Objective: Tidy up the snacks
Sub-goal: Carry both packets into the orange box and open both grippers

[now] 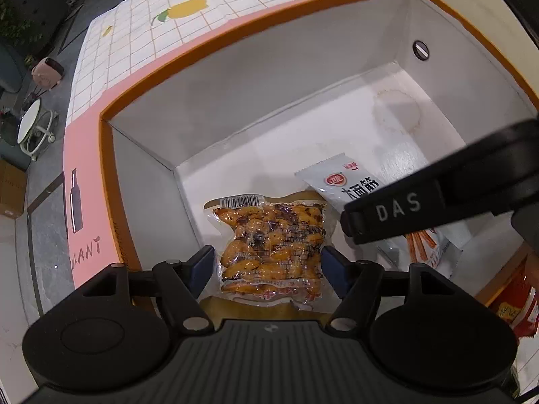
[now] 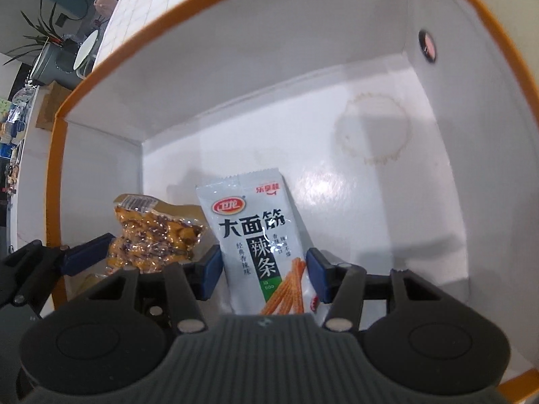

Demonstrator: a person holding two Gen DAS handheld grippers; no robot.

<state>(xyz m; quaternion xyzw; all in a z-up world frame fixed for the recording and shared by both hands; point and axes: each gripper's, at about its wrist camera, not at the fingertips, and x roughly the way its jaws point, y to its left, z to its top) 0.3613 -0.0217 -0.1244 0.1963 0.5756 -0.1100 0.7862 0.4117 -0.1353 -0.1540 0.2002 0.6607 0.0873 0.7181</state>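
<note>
Inside the orange-rimmed box (image 1: pixel 256 27), the left tongs (image 1: pixel 267 262) grip a clear snack pouch (image 1: pixel 273 245); beside it, the right tongs (image 2: pixel 264 274) grip a white spicy-strip packet (image 2: pixel 259 235), both lengthwise, low over the box floor.

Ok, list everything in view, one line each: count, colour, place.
box: one, white inside with orange rim, on the tablecloth.
clear snack pack: one, orange-brown contents, inside the box between the left pads.
white snack packet: one, white with black lettering, inside the box between the right pads.
ring stain: one, brownish, on the box floor.
tablecloth: one, white grid with yellow fruit, under the box.
left hand-held gripper: one, black with blue pads.
right hand-held gripper: one, black with blue pads.
</note>
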